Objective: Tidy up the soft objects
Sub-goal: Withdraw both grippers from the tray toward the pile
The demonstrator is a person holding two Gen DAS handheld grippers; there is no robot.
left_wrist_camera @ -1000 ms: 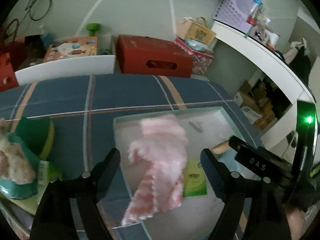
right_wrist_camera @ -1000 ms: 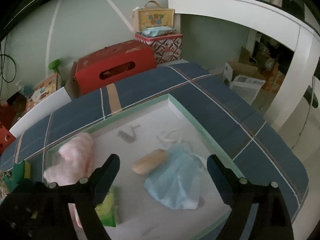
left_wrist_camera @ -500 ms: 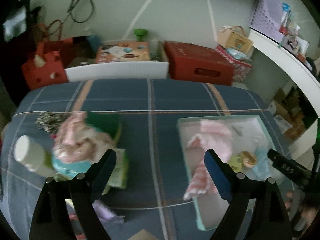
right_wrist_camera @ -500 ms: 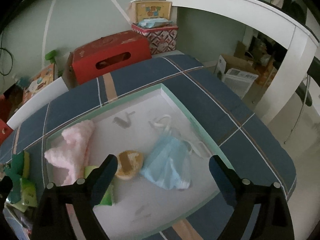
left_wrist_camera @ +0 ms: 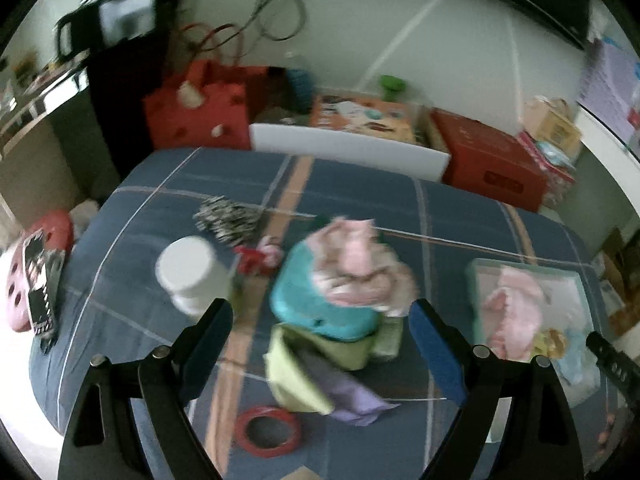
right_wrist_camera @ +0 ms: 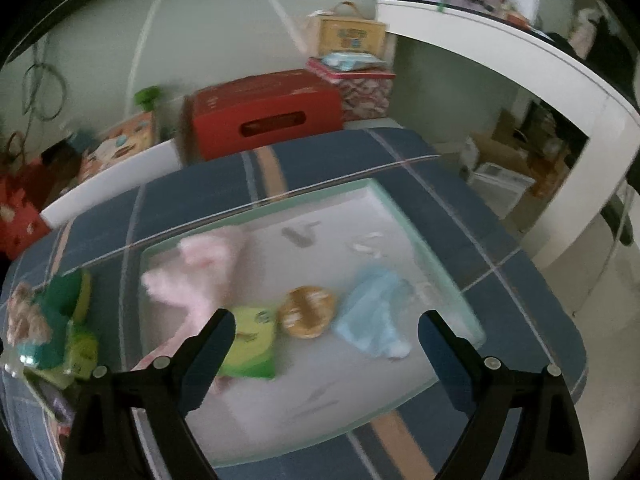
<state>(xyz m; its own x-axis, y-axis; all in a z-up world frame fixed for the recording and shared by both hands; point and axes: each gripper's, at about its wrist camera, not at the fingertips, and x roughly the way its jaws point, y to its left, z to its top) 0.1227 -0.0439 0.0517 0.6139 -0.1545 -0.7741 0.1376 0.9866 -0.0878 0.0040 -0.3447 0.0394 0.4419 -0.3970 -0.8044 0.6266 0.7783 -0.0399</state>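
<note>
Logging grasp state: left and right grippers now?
Left gripper: open, empty, above the soft pile.
Right gripper: open, empty, over the tray.

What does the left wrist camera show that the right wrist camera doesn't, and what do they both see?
Only the left wrist view shows the white jar, the striped cloth, the red tape ring and the purple cloth. Only the right wrist view shows the white shelf clearly, plus the whole tray floor. Both show the tray, the pink towel and blue mask in it, and the red box. Both grippers, left and right, have open jaws.
</note>
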